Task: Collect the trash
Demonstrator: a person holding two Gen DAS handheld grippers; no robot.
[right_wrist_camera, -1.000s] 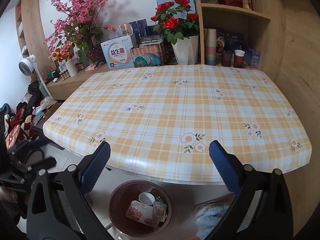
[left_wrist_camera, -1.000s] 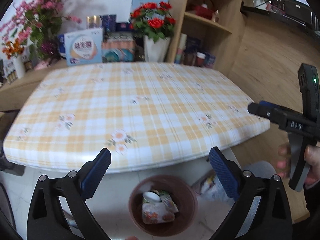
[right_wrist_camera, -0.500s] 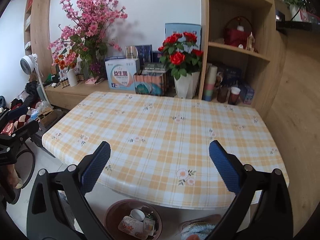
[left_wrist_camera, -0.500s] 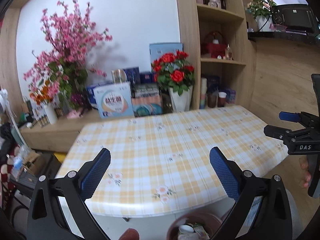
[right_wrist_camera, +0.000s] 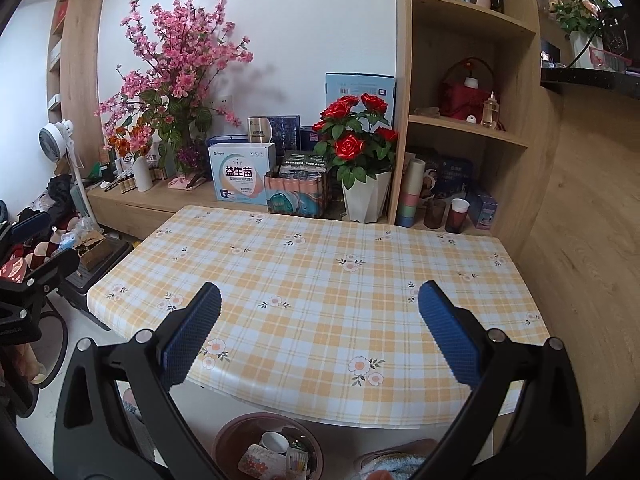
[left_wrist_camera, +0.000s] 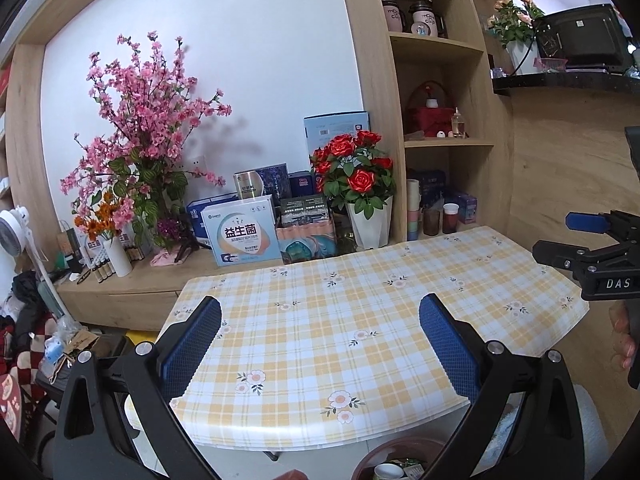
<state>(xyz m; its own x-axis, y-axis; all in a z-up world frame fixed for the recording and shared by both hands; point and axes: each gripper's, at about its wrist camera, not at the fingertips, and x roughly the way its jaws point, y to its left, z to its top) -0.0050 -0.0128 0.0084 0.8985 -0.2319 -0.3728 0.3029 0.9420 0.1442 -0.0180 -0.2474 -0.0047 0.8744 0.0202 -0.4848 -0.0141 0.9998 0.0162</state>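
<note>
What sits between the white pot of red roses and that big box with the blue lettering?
In the right wrist view, a pack of bottles with a dark box on top stands between the rose pot and the lettered box.

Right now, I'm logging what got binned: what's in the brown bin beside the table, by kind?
White cup: 1
Floral packet: 1
Striped packet: 1
Total visible: 3
</note>
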